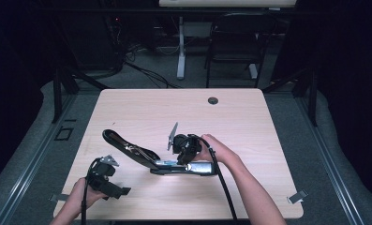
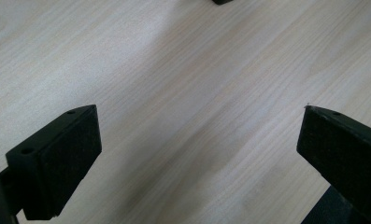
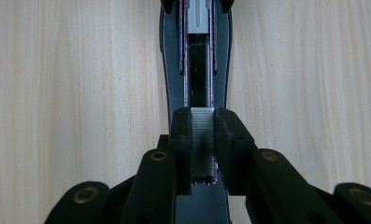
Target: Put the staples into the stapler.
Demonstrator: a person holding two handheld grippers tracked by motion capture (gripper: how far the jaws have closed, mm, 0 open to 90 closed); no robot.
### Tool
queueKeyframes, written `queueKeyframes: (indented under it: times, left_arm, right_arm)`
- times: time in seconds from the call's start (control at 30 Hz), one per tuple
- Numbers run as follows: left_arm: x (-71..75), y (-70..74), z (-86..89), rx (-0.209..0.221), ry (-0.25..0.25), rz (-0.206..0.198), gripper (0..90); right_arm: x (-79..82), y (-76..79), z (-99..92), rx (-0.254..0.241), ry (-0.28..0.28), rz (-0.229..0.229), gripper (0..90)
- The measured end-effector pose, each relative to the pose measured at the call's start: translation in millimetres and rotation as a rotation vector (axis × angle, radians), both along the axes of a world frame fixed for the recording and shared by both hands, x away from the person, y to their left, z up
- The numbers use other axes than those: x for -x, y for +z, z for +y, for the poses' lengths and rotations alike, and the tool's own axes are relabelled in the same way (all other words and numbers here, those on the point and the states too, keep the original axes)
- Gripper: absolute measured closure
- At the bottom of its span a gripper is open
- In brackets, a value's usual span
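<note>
**Staple strip held over the open stapler**

At the lower left of the high view, your left gripper (image 1: 112,187) rests low at the near edge of the table (image 1: 141,108), well apart from the work. In the left gripper view its jaws stand wide, with nothing but bare wood between them.

More to the middle of the high view lies the stapler (image 1: 151,157), opened up. Its black top arm (image 1: 115,139) points to the upper left, and its base runs to the right under your other hand.

Right of center in the high view, your right gripper (image 1: 186,157) points down onto the stapler. In the right gripper view its jaws are narrow and they clamp a strip of staples (image 3: 203,140) between the pads. The strip sits in the lower middle of that frame, directly above the open staple channel (image 3: 199,70), in line with it. Whether the strip already touches the channel, you cannot tell here.
</note>
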State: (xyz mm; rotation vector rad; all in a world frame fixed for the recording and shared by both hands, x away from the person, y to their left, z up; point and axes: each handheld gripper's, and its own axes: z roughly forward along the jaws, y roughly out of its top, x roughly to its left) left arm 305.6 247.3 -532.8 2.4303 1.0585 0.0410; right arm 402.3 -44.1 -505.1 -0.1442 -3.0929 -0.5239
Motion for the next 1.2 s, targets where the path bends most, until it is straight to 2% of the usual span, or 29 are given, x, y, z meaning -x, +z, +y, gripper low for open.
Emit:
queueKeyframes:
  times: [0.17,0.5,1.2]
  left_arm:
    - [-0.3,-0.3,-0.2,-0.001,0.000,0.004,0.1]
    - [-0.3,-0.6,-0.5,-0.002,-0.001,0.006,0.1]
    - [-0.8,-1.0,-0.5,-0.003,-0.003,0.004,0.1]
  right_arm:
    - [-0.3,-0.3,-1.1,-0.007,-0.006,0.018,77.7]
    - [-0.3,-0.5,0.0,-0.010,0.002,0.023,75.2]
    - [2.5,1.4,-4.0,0.000,0.002,-0.006,76.9]
